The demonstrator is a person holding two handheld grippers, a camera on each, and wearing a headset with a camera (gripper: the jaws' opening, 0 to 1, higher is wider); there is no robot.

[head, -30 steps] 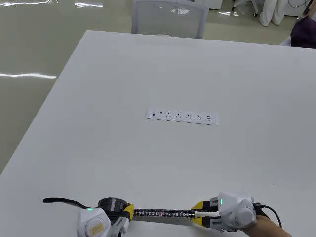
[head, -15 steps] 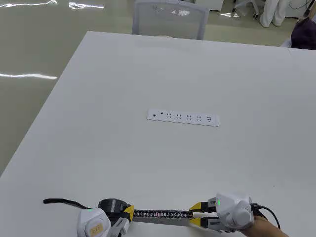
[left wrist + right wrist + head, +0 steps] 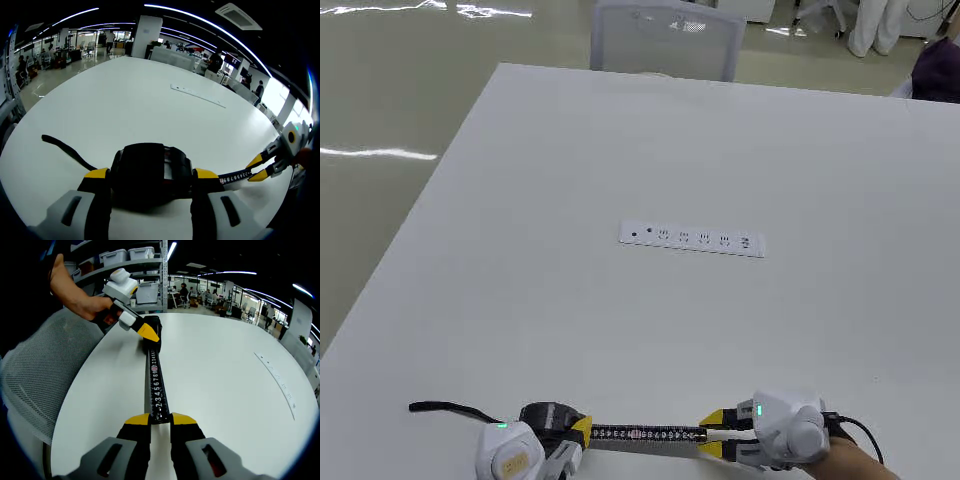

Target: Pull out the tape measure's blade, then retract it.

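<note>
Guiding blade [image 3: 155,380] straight along 3-to-9 o'clock line, no twist: left gripper [image 3: 151,174] clenched on tape measure case [image 3: 150,165], right gripper [image 3: 160,419] pinching blade tip; ease tension slowly.

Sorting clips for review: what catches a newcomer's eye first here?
A black tape measure case, clamped in the left tool, sits at the white table's near edge; its numbered blade runs to the right tool, which pinches its end. A long white power strip lies mid-table.

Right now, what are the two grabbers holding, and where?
The left gripper clamps the tape measure's black case by its sides; the right gripper pinches the blade near its free end.
</note>
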